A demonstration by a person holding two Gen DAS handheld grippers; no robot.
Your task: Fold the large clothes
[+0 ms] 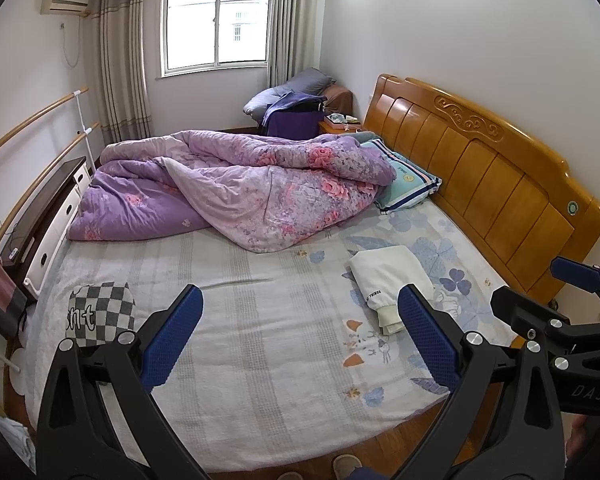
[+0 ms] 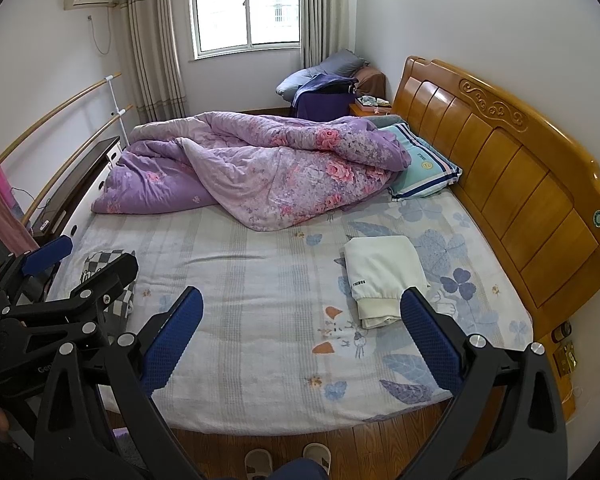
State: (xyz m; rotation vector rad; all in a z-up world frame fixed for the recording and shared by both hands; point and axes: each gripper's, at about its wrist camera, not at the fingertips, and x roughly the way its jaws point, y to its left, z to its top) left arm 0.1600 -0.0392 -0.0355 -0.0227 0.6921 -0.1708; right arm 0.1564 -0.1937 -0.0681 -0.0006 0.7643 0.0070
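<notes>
Cream-white and already folded, a sweatshirt (image 1: 392, 280) lies on the bed (image 1: 260, 320) near the wooden headboard (image 1: 480, 176), while a black-and-white checkered garment (image 1: 100, 312) sits bunched at the opposite edge, apparently the next piece to fold. Both tools hover above the near side of the mattress: the left gripper (image 1: 300, 336) with its jaws spread wide and holding nothing, the right gripper (image 2: 302, 336) likewise wide apart and empty. Each shows in the other's view, so the two are close together.

The open stretch of striped sheet between the two garments looks like the working area, but a heaped purple floral quilt (image 1: 240, 184) spills toward it, partly over a striped pillow (image 1: 408, 180). A large garment spread there could catch on the quilt's hem or drag it along.

The checkered piece lies at the mattress edge beside a dresser (image 1: 56, 216); a careless pull might tip it to the floor. Its bunched layers also invite a pinch through several thicknesses, or through the sheet beneath, giving a crooked fold. A wide sweep of the right tool could disturb the finished sweatshirt.
</notes>
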